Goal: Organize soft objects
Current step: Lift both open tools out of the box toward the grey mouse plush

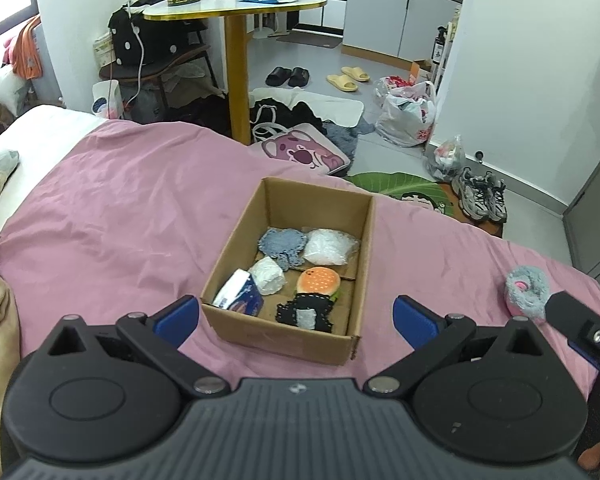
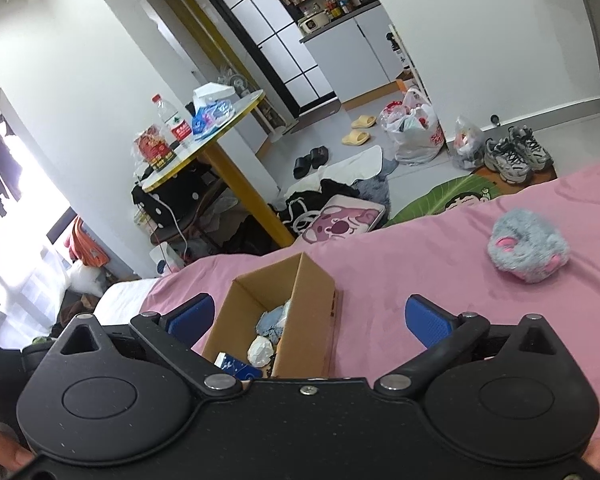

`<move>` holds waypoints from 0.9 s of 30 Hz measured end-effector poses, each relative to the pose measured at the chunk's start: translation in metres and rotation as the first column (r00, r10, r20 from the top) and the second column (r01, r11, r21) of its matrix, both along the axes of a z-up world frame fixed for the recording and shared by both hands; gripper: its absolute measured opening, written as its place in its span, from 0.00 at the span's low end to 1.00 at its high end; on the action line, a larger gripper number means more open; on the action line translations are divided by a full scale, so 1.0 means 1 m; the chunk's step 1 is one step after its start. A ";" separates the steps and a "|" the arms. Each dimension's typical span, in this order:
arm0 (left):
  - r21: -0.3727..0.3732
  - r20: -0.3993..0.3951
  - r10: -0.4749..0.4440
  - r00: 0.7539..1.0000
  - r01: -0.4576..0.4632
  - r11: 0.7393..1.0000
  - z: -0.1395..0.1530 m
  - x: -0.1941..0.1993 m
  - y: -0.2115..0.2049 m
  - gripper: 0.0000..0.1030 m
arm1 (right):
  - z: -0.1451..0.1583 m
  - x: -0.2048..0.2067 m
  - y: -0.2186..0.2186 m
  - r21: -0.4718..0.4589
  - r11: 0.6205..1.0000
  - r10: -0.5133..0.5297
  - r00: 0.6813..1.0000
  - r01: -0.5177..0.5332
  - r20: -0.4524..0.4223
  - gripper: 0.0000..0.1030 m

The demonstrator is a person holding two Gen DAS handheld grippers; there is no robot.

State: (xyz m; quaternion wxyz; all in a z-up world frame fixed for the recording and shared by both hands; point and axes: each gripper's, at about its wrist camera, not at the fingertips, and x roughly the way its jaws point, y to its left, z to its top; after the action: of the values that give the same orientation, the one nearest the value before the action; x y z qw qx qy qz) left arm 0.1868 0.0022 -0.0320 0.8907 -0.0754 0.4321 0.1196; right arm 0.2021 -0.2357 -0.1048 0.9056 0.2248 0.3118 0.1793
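Both hand-held grippers, left (image 1: 296, 316) and right (image 2: 307, 320), gaped empty | we feared the fuzzy toy (image 2: 528, 250) squashing, slipping short of the box (image 1: 364, 256).

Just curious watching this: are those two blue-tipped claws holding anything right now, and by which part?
Nothing is held. The left gripper and right gripper are both open; the fluffy grey toy lies untouched on the pink blanket.

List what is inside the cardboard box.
The cardboard box holds a burger plush, blue knit piece, two white bundles, a tissue pack and a black patch. Anything beneath them is hidden.
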 end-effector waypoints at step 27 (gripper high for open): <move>-0.005 0.035 -0.179 0.983 0.179 0.984 -0.003 0.021 -0.090 0.99 | -0.010 0.005 -0.091 0.004 0.992 -0.127 0.990 0.128 -0.052 1.00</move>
State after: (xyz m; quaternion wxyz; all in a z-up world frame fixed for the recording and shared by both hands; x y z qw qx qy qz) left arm 0.2075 -0.0877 -0.0345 0.9047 -0.0419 0.4224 0.0360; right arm 0.2071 -0.3269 -0.1150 0.9061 0.2519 0.3195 0.1162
